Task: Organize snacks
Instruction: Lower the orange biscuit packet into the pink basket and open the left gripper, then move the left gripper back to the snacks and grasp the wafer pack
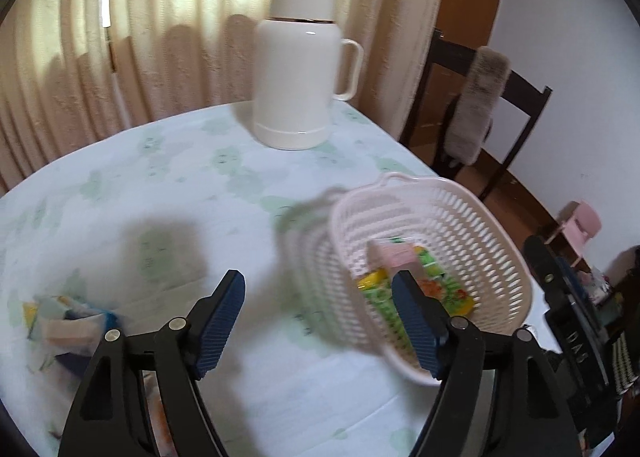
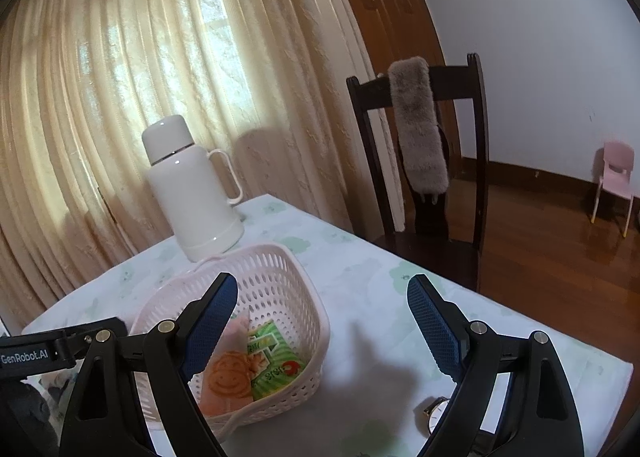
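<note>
Blue-padded left claw: my left gripper stands released, nothing between the ribbed pads, hanging over the cloth with its right finger in front of the basket's near wall.
Right claw: my right gripper is spread wide and empty, poised just behind the basket.
Snacks already in: a green-and-yellow foil snack packet and a pink packet printed with an orange smiling face lie flat on the floor of the pale pink perforated plastic basket.
Snacks still out: a loose heap of small wrapped packets, blue, yellow and beige, sits on the cloth to the left of my left claw, well apart from the basket; it is blurred, so I cannot count them.
Handling: I judge these packets light, soft and crinkly, with slick film that could slide off the pads. I would pinch one across its flat middle or a sealed edge, gently, since the contents may crush.
Basket: light, probably easy to shove if bumped.
Surface: a white tablecloth with faint green cloud prints, slightly creased.
On the table: a tall cream vacuum flask with a handle stands beyond the basket; a wristwatch with a white dial lies by my right claw.
Room: cream pleated curtains, a dark wooden chair draped with a grey furry strip, wooden floor, a small pink child's chair.
</note>
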The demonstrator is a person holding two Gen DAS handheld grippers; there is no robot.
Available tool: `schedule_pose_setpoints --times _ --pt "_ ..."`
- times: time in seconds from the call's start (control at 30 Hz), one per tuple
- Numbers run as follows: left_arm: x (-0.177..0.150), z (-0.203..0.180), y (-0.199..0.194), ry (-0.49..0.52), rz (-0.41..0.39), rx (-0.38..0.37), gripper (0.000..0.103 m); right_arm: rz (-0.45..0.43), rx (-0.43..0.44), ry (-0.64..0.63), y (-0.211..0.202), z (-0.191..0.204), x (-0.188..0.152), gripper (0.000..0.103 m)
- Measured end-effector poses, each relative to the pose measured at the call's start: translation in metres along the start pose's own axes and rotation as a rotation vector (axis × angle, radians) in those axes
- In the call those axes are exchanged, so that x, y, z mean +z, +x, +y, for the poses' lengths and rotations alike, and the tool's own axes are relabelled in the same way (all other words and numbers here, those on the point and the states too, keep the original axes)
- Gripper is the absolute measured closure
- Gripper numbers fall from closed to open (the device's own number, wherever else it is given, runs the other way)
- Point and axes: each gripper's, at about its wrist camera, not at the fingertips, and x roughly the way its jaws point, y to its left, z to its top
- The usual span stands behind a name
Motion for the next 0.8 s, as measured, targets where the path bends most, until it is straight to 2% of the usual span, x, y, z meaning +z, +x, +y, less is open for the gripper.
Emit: schedule_pose_setpoints --times 0.3,0.4,0.57,0.8 --pt "-0.015 0.047 -0.026 -0.048 -0.019 0.093 0.028 -0.028 0.011 -0.018 -0.005 0.004 -0.001 0.016" --pt "-0.018 0.07 -0.034 -0.09 -0.027 0.121 0.028 -0.035 0.006 -0.026 -0.005 0.005 -0.002 0.016" --pt "-0.024 0.108 -0.045 -0.161 -0.039 0.171 0.021 -0.041 -0.003 -0.046 -0.007 0.009 -0.002 0.016" --pt "-0.022 0.155 -0.045 -0.254 -0.022 0.236 0.018 -0.052 -0.026 -0.068 -0.009 0.012 -0.002 0.016"
